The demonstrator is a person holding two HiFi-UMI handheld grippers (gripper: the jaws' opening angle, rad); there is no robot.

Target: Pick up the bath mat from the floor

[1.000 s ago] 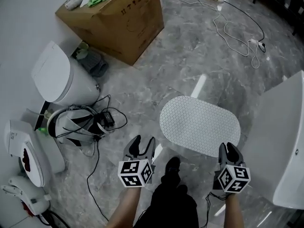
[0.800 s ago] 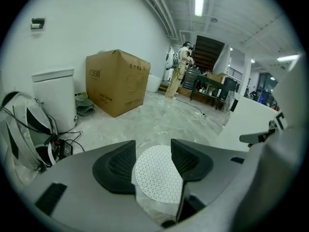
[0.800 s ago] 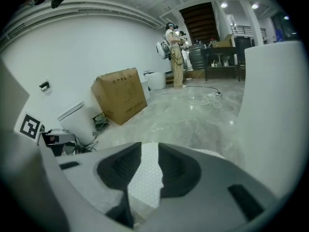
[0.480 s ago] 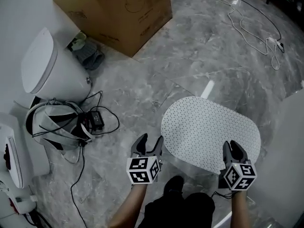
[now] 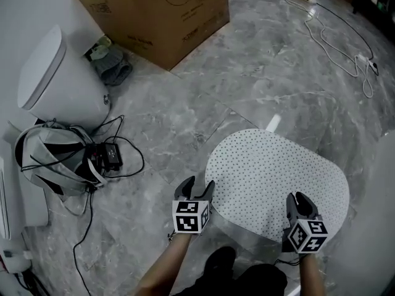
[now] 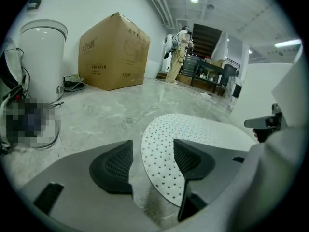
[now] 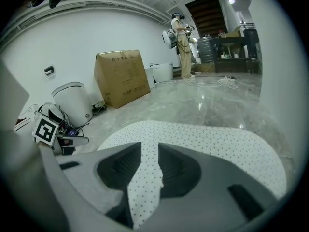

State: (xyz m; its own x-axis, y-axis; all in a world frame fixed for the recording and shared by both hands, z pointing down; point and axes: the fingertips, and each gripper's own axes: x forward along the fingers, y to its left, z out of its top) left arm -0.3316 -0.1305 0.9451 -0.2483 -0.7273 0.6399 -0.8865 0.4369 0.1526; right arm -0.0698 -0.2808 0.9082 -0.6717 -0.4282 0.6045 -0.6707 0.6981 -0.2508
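Head view: left claw (image 5: 197, 187), right claw (image 5: 297, 198) (both parted) at bath mat (image 5: 278, 174).

White oval bath mat (image 5: 278, 180), dark-dotted, lying flat on grey marble floor (image 5: 203, 97)

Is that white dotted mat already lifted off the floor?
No, the bath mat lies flat on the grey floor.

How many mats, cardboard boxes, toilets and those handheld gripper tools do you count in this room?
bath mat: 1
cardboard box: 1
toilet: 1
grippers: 2 (left gripper, right gripper)
Total: 5
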